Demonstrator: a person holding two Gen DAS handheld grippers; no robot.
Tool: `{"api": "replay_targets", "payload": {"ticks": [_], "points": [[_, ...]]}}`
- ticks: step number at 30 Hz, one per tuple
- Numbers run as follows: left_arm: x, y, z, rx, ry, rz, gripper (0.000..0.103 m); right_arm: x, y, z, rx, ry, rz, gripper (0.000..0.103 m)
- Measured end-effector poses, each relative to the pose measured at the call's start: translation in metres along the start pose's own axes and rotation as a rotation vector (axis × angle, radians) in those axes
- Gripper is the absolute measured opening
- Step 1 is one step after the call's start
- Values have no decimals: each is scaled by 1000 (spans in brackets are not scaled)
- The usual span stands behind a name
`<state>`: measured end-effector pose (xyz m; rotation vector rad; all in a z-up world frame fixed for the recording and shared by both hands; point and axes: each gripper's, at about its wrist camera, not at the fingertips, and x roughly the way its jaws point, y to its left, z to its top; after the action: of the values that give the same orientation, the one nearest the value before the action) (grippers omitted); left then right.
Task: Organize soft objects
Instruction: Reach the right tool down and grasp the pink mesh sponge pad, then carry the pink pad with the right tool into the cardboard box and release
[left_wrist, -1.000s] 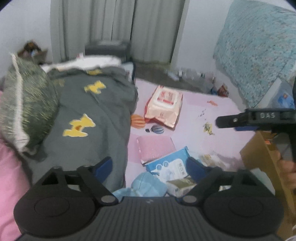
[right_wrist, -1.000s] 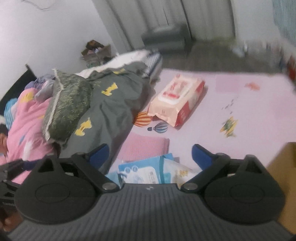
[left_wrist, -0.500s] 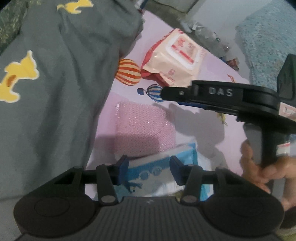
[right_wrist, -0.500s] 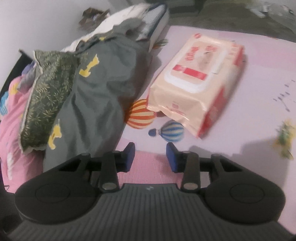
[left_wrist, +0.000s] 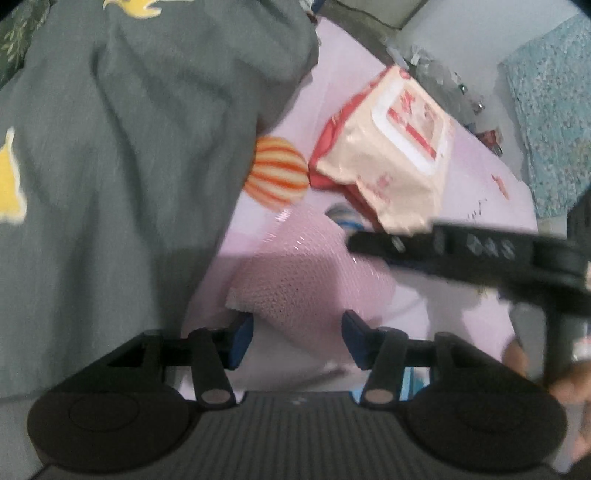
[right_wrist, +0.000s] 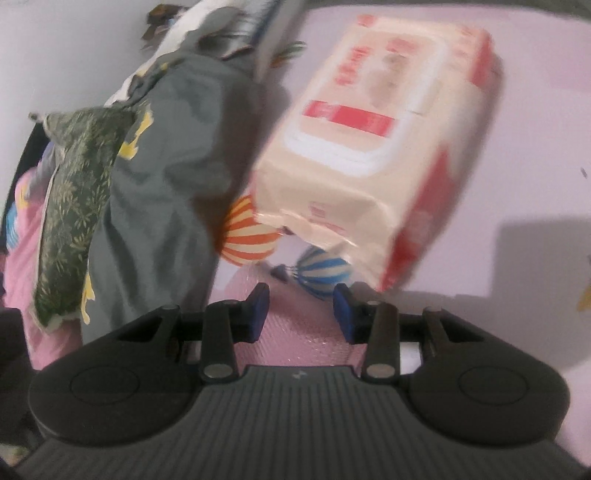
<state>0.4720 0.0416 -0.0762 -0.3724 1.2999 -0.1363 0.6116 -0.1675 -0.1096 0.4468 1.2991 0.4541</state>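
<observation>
A: Both hand-held grippers have dropped toward the pink mesh cloth (left_wrist: 306, 280) on the bed sheet (right_wrist: 535, 155). Left hand-held gripper (left_wrist: 297, 338) has just reopened a bit and stands half-open, the cloth's near edge between its pads, unpinched.

B: Right hand-held gripper (right_wrist: 301, 308)?

A: Narrowed over the far edge, also just eased apart, holding nothing. Wipes pack (right_wrist: 373, 147) just beyond.

B: Advice?

A: Probably pinch opposite edges and lift evenly, clear of the grey blanket (left_wrist: 129, 166).
</observation>
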Motion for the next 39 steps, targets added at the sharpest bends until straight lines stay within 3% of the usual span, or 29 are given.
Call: {"api": "replay_targets", "payload": {"ticks": [6,10,16,24,32,39], "points": [[-10,0,10,-17,-70,5,63,-9,-28,-6,133,38,44,40],[-18,-5,-1,28,-69,-16,70,-12,-28,-5,123,5,54,41],[2,-12,-4,47,-4,9,68,1,-20,1,74,1,78,42],[-10,-17,4,58,-74,44,68,11,-1,-4,17,16,120,41],[-70,-27,-7,98,-202,30,68,-35,25,-9,-42,-50,190,37],[-136,-84,-46,211,-311,1,68,-125,40,-36,-61,-147,243,37]]}}
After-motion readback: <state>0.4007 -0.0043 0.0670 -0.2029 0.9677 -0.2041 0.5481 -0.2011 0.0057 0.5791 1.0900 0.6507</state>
